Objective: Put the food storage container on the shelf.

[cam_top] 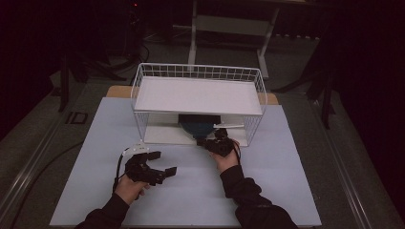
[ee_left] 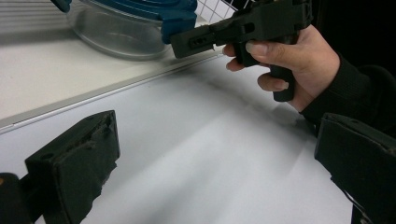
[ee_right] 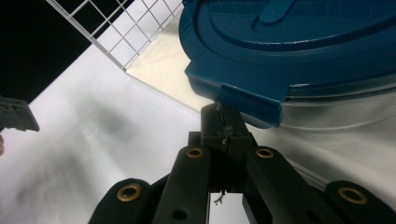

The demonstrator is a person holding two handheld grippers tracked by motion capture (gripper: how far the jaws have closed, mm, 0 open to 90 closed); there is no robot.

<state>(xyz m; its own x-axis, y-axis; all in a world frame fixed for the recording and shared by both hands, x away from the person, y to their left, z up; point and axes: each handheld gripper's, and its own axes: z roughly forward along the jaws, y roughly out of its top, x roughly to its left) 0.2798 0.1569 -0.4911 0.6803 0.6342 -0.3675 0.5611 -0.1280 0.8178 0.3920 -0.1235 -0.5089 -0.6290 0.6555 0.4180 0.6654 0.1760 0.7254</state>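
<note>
My right gripper point(ee_right: 223, 122) jaws pinched together just under blue lid tab of clear plastic lidded container point(ee_right: 299, 60); rigid, smooth, probably light. Left gripper point(cam_top: 155, 164) jaws wide, empty.

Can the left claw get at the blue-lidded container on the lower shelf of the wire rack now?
Probably yes. The left claw is open over bare table, and the rack's front is open. The right claw already sits at the container, crowding its front right side.
</note>
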